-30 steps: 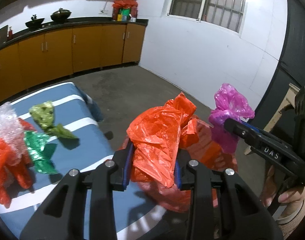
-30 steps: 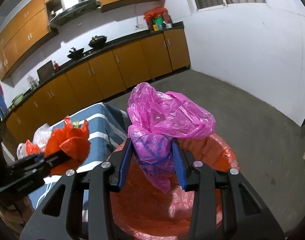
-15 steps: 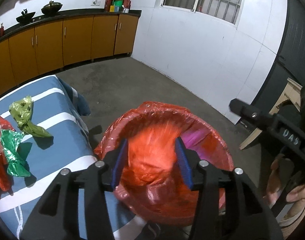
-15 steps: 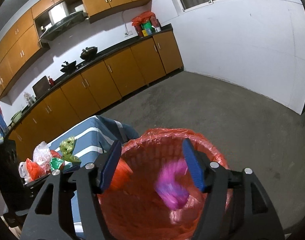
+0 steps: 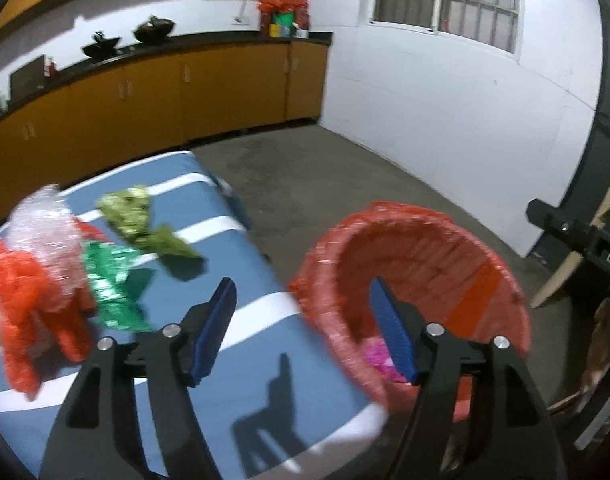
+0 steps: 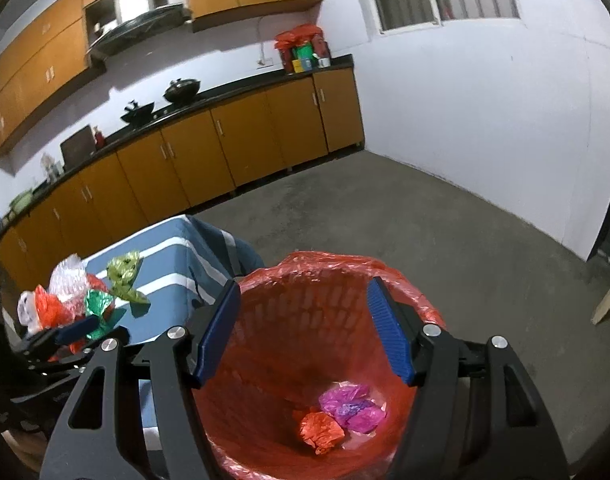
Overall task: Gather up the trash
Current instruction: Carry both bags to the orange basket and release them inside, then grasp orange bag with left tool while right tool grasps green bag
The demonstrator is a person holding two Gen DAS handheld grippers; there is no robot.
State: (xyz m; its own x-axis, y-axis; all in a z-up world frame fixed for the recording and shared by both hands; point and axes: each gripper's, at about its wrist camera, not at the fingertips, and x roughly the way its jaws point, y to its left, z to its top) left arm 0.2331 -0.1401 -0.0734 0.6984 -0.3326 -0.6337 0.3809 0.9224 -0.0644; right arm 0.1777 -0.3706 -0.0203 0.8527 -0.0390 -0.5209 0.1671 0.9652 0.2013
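A bin lined with a red bag (image 6: 305, 272) (image 5: 417, 220) stands on the floor beside a blue striped table (image 5: 241, 392) (image 6: 173, 276). A magenta bag (image 6: 351, 406) and an orange bag (image 6: 321, 432) lie at its bottom. My right gripper (image 6: 303, 330) is open and empty above the bin. My left gripper (image 5: 305, 326) is open and empty over the table's edge by the bin. On the table lie an olive green bag (image 5: 141, 220), a shiny green wrapper (image 5: 113, 284), bubble wrap (image 5: 49, 232) and an orange bag (image 5: 21, 300).
Orange kitchen cabinets (image 6: 225, 144) with a black counter run along the back wall. Bare concrete floor (image 6: 445, 240) lies beyond the bin. A wooden piece (image 5: 577, 256) leans at the right, near the other gripper (image 5: 577, 236).
Both grippers opened and dropped their bags into the bin: the orange one from the left, the magenta one from the right. The left gripper has swung back toward the table.
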